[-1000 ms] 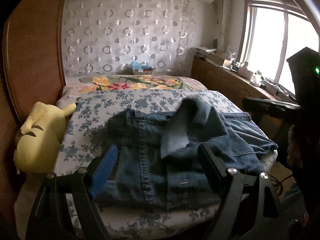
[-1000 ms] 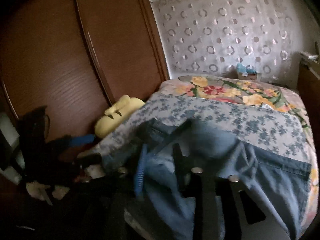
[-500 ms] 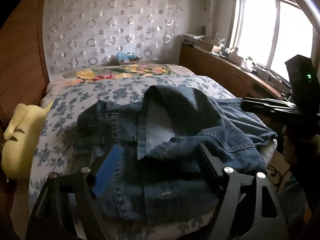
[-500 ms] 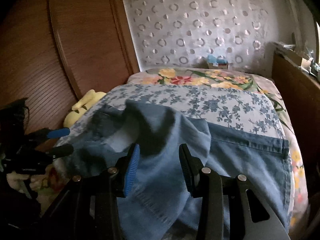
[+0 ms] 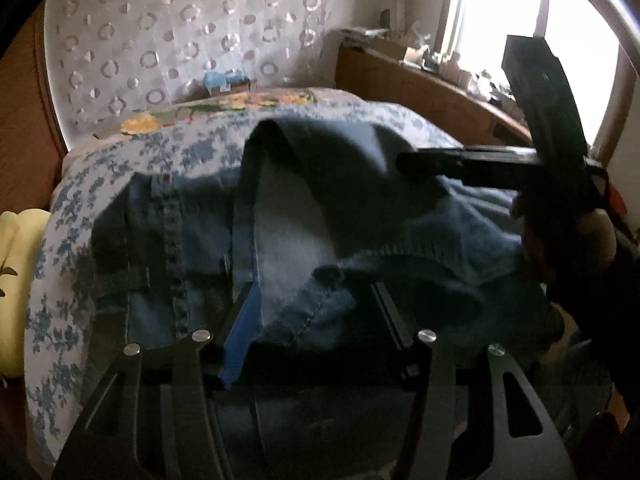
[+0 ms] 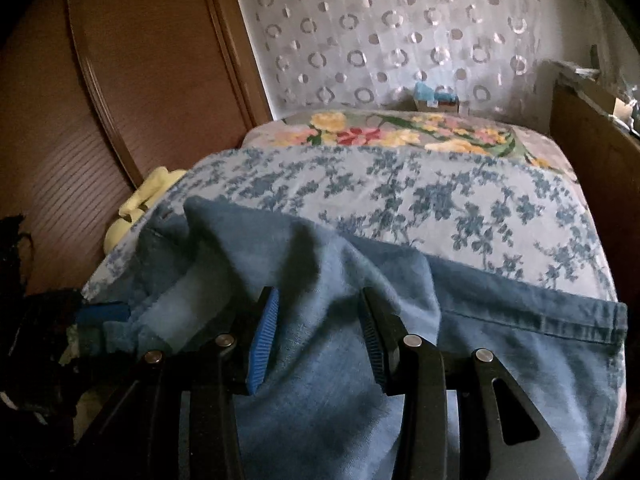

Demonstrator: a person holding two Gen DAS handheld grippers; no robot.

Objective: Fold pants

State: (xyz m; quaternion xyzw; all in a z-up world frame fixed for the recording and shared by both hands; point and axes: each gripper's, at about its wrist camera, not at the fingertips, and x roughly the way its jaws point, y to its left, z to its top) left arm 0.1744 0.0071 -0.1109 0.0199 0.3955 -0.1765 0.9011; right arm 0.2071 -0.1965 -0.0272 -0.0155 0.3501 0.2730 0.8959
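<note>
Your pants, blue denim, lie bunched across the near end of the bed, on its blue-flowered cover.

From your left wrist you see the left gripper with its jaws closing around a raised fold of denim; the cloth sits between them, but you cannot tell whether the pads press on it yet. This view alone shows the pale inner face of a turned-over leg, the stitched seam at the left, the bright window, and your right gripper reaching in from the right, above the denim.

From your right wrist, the right gripper stands with denim filling the gap between its jaws; the blue pad appears to lie against the cloth, though a firm clench is not plain. Only here do you see the hemmed edge lying flat toward the right, the brown wardrobe door, and the left gripper's blue pad at the far left edge of the cloth.

Both views catch the yellow plush toy beside the bed.
</note>
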